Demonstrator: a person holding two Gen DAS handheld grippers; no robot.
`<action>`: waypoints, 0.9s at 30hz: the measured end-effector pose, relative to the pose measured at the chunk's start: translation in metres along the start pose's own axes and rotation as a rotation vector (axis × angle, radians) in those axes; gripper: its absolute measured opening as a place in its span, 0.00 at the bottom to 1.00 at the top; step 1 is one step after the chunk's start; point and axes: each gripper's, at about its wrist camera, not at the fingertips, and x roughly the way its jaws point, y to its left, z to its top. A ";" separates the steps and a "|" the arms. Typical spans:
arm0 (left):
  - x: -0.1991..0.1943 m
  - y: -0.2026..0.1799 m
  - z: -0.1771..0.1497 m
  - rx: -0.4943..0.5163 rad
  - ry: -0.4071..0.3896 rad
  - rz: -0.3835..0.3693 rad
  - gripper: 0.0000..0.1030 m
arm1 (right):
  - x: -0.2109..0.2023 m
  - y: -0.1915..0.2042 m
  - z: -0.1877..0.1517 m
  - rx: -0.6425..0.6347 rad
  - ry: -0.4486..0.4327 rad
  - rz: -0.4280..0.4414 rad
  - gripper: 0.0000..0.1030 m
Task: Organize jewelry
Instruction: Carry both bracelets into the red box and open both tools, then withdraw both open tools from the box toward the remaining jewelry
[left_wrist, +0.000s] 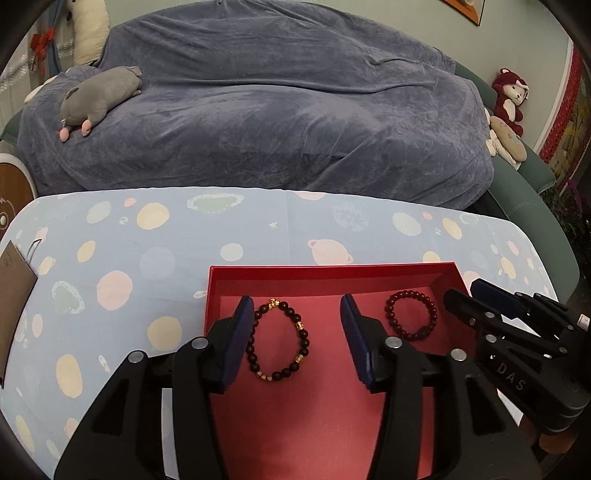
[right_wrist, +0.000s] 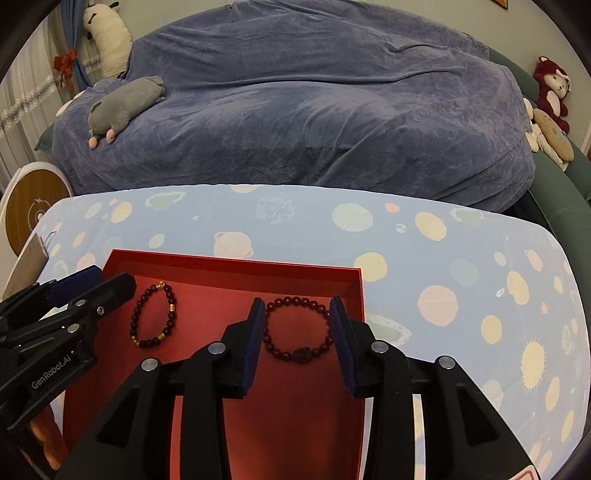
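Note:
A shallow red box (left_wrist: 328, 271) sits on the table; it also shows in the right wrist view (right_wrist: 236, 266). Inside lie a dark bead bracelet with gold beads (left_wrist: 304, 334) (right_wrist: 170, 317) on the left and a dark red bead bracelet with a carved bead (left_wrist: 432, 314) (right_wrist: 295, 301) on the right. My left gripper (left_wrist: 297, 308) is open above the gold-bead bracelet, which lies between its fingers. My right gripper (right_wrist: 297, 308) is open, its fingers either side of the dark red bracelet. Neither holds anything. Each gripper shows in the other's view (left_wrist: 476, 295) (right_wrist: 107, 284).
The table has a light blue planet-print cloth (left_wrist: 147, 240). A brown card (left_wrist: 13, 291) lies at its left edge. Behind is a sofa under a blue-grey blanket (left_wrist: 277, 110), with a grey plush (left_wrist: 99, 98) and a red plush (left_wrist: 511, 98).

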 end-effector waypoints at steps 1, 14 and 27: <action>-0.005 0.001 -0.001 -0.006 -0.002 -0.003 0.45 | -0.007 -0.001 -0.003 0.005 -0.004 0.004 0.35; -0.101 0.001 -0.065 0.011 -0.050 0.035 0.50 | -0.111 0.001 -0.077 -0.019 -0.053 -0.013 0.40; -0.146 -0.015 -0.184 -0.014 0.062 0.016 0.57 | -0.151 0.008 -0.193 -0.043 0.017 -0.053 0.40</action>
